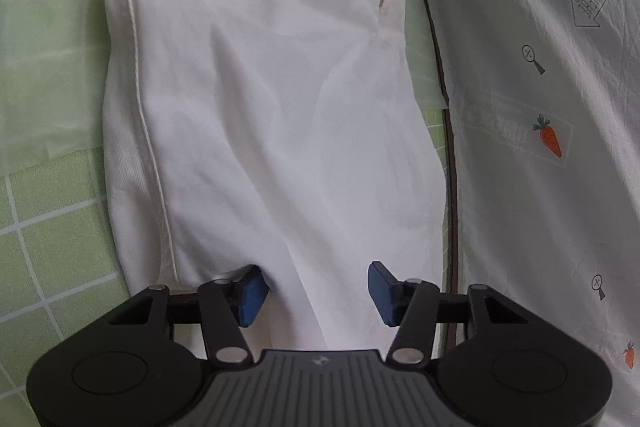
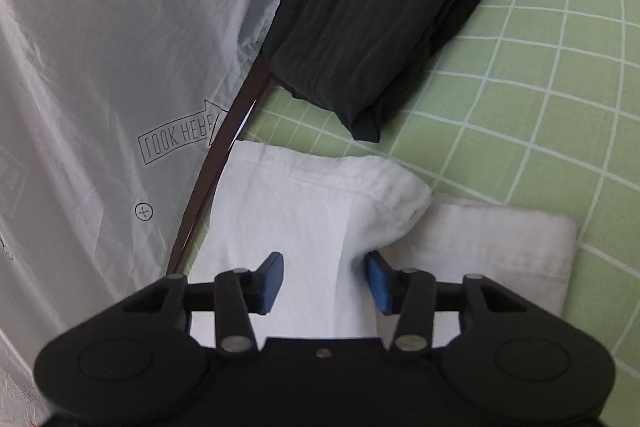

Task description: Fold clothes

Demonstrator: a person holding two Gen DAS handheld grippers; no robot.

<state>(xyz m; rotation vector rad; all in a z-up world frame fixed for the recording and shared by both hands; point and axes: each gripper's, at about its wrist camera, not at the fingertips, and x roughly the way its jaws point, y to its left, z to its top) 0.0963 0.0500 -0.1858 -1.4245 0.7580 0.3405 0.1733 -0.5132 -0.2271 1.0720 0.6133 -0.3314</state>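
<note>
A long white garment (image 1: 260, 107) lies flat on the green checked sheet (image 1: 48, 227) and runs away from my left gripper (image 1: 318, 289). That gripper's blue pads (image 1: 254, 291) stand apart, resting on the garment's near end with a band of cloth between them. In the right wrist view the white garment (image 2: 304, 211) shows a hemmed far edge and bunches up by the right pad. My right gripper (image 2: 326, 281) sits over it, jaws apart with cloth between the pads.
A folded black garment (image 2: 380, 27) lies beyond the white one. Grey printed cloth with carrots (image 1: 540, 107) and a "LOOK HERE" arrow (image 2: 180, 135) borders the sheet along a dark brown strip (image 2: 216, 179). A thicker white folded layer (image 2: 500, 243) sticks out at right.
</note>
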